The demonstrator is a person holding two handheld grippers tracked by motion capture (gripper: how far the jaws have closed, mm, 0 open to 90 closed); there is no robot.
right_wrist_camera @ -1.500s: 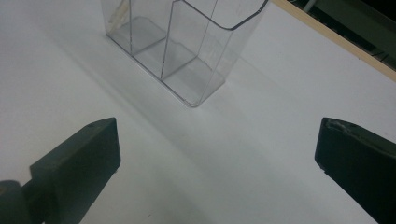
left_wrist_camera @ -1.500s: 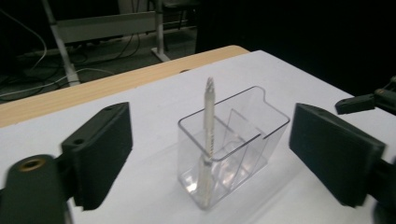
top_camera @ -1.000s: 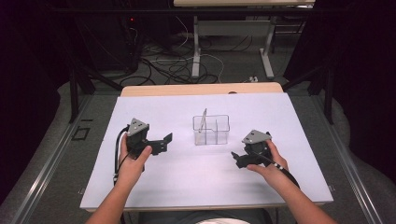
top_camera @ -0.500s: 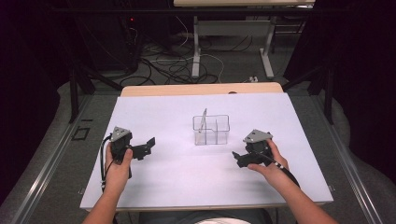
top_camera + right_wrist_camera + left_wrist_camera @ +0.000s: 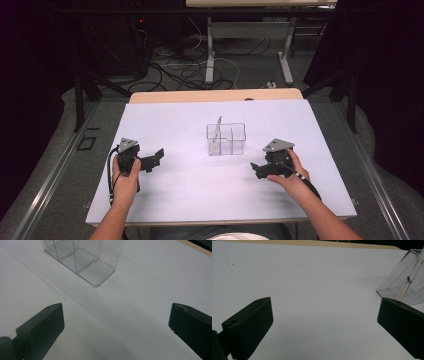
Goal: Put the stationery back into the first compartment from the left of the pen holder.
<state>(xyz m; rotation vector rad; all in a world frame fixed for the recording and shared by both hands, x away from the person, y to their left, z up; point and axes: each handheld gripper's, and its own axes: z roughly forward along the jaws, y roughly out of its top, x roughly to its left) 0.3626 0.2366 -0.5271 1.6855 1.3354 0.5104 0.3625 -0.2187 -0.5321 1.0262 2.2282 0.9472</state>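
The left gripper (image 5: 156, 158) has been drawn back leftward from the clear divided container (image 5: 226, 138) at mid-desk, both grippers' fingers are held open and empty, so the placing is judged finished.

Black two-jaw left claw (image 5: 156, 157), grey three-cornered top plate, trailing black cable, bare forearms

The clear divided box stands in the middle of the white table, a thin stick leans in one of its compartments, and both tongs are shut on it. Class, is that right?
Not quite. The clear divided box is central on the white table with the thin stick in it, but both tongs are open and apart from it, as the high view shows: left tongs, right tongs.
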